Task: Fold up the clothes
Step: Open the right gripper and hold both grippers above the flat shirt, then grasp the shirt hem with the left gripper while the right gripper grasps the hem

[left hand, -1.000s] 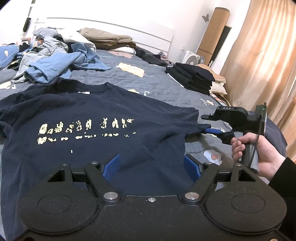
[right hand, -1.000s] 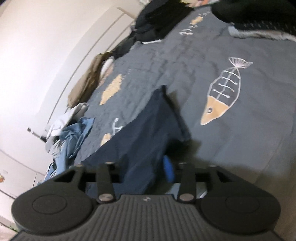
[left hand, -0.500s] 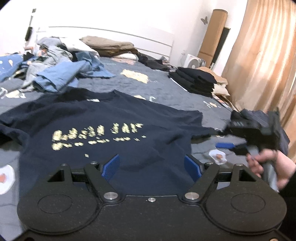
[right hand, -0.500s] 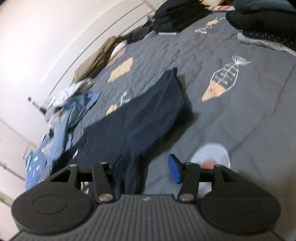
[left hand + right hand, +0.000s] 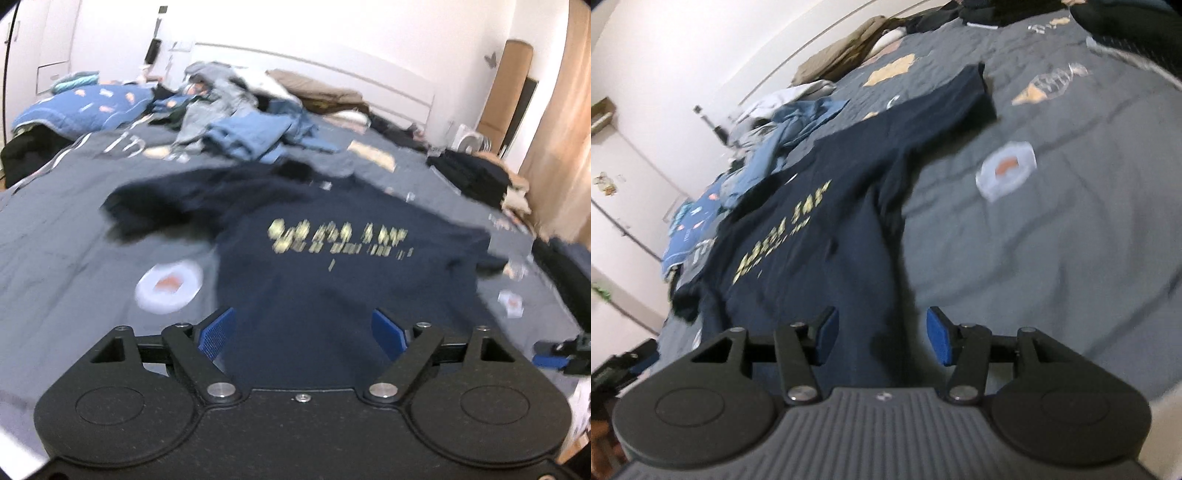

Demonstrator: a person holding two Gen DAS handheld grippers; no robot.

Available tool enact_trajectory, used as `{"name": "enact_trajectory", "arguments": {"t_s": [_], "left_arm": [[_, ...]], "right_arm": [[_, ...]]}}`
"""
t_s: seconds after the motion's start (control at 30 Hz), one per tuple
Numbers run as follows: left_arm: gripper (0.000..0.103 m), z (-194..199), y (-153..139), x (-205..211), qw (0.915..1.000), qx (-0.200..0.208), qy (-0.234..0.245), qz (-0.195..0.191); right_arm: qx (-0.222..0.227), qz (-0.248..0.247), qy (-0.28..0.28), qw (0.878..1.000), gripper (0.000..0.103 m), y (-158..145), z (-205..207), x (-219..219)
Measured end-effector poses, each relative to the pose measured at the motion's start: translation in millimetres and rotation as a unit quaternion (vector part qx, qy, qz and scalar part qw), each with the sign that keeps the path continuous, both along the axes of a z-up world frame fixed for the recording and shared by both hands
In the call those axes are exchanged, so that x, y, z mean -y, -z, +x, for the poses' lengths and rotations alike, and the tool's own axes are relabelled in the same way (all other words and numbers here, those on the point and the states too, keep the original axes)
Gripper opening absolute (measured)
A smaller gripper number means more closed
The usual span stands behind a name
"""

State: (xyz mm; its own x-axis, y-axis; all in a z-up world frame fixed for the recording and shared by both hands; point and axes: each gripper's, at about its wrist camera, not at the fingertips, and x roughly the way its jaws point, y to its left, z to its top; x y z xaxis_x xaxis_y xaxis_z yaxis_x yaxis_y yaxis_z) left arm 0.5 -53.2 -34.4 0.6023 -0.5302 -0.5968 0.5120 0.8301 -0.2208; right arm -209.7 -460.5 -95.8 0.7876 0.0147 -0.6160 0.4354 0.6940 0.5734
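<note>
Grey bedspread (image 5: 1052, 240) holds heaped clothes (image 5: 243, 125) beyond both gaping, empty tongs; navy T-shirt (image 5: 332, 277) lies flat ahead, gold lettering up.

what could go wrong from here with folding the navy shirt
1. The navy t-shirt lies uneven: one sleeve is bunched, so a fold now may lock in creases.
2. The left tool is opening and the right tool is open, neither pinching cloth; a shallow bite at the hem may catch only one layer.
3. The pile of blue clothes sits just beyond the collar, so a dragged shirt might snag it.
</note>
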Motion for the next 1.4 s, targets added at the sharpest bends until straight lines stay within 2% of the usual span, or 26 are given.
{"name": "enact_trajectory", "arguments": {"t_s": [0.13, 0.23, 0.3, 0.4, 0.47, 0.5, 0.57, 0.63, 0.73, 0.8, 0.9, 1.03, 1.07, 1.1, 1.17, 1.2, 1.27, 1.3, 1.4], "left_arm": [[0.080, -33.6, 4.2, -19.1, 0.9988, 0.014, 0.034, 0.031], [0.080, -57.4, 0.7, -22.5, 0.9971, 0.018, 0.066, 0.034], [0.080, -69.5, 4.2, -22.3, 0.9957, 0.013, 0.080, 0.046], [0.080, -79.9, 17.1, -24.2, 0.9949, -0.007, 0.075, 0.066], [0.076, -79.9, 25.2, -25.6, 0.9941, -0.020, 0.071, 0.080], [0.069, -78.1, 27.5, -25.9, 0.9934, -0.022, 0.067, 0.090], [0.063, -73.8, 32.7, -27.2, 0.9919, -0.028, 0.058, 0.110], [0.056, -64.9, 39.4, -32.2, 0.9903, -0.052, 0.046, 0.121], [0.056, -57.1, 46.0, -36.5, 0.9872, -0.092, 0.053, 0.119], [0.058, -58.5, 44.6, -37.0, 0.9874, -0.095, 0.063, 0.110], [0.058, -64.4, 47.6, -30.8, 0.9835, -0.074, 0.087, 0.140], [0.056, -68.2, 69.2, -10.6, 0.9709, -0.080, 0.117, 0.193], [0.048, -69.2, 72.3, -6.5, 0.9695, -0.077, 0.123, 0.198], [0.029, -69.7, 74.7, -3.4, 0.9686, -0.078, 0.129, 0.197], [0.020, -67.3, 73.7, -4.6, 0.9713, -0.091, 0.127, 0.180], [0.014, -65.9, 72.4, -6.0, 0.9731, -0.096, 0.121, 0.171], [0.006, -61.6, 69.8, -12.1, 0.9763, -0.108, 0.104, 0.155], [0.004, -59.2, 67.7, -16.8, 0.9781, -0.117, 0.095, 0.144], [0.003, -59.6, 48.7, -29.6, 0.9827, -0.135, 0.089, 0.090]], "right_arm": [[-0.008, -0.019, -0.025, 0.999, 0.052, -3.0, -20.1, -16.8], [0.011, -0.015, -0.037, 0.999, 0.052, -13.8, -27.4, -26.2], [0.018, -0.010, -0.039, 0.999, 0.052, -16.2, -32.7, -33.4], [0.010, -0.016, -0.041, 0.999, 0.052, -14.2, -39.8, -44.8], [0.000, -0.030, -0.034, 0.999, 0.052, -12.9, -43.3, -48.8], [-0.004, -0.035, -0.028, 0.999, 0.052, -12.6, -44.9, -49.5], [-0.010, -0.041, -0.014, 0.999, 0.052, -11.8, -48.3, -46.8], [-0.017, -0.040, -0.005, 0.999, 0.052, -9.0, -49.1, -42.4], [-0.025, -0.031, -0.006, 0.999, 0.052, -3.3, -47.4, -39.8], [-0.028, -0.028, -0.016, 0.999, 0.052, -0.6, -44.7, -42.9], [-0.033, -0.029, -0.035, 0.998, 0.052, 2.6, -39.9, -48.6], [-0.059, -0.037, -0.055, 0.996, 0.052, 10.7, -27.4, -56.2], [-0.066, -0.040, -0.060, 0.995, 0.052, 12.9, -23.7, -58.3], [-0.066, -0.040, -0.062, 0.995, 0.052, 13.7, -22.2, -59.6], [-0.057, -0.037, -0.064, 0.996, 0.051, 14.2, -21.2, -61.3], [-0.052, -0.033, -0.064, 0.996, 0.046, 14.5, -21.5, -62.0], [-0.043, -0.026, -0.063, 0.997, 0.019, 15.1, -23.8, -61.4], [-0.037, -0.014, -0.057, 0.998, 0.009, 14.6, -25.6, -59.5], [-0.001, 0.034, -0.040, 0.999, 0.006, 8.6, -33.8, -50.8]]}}
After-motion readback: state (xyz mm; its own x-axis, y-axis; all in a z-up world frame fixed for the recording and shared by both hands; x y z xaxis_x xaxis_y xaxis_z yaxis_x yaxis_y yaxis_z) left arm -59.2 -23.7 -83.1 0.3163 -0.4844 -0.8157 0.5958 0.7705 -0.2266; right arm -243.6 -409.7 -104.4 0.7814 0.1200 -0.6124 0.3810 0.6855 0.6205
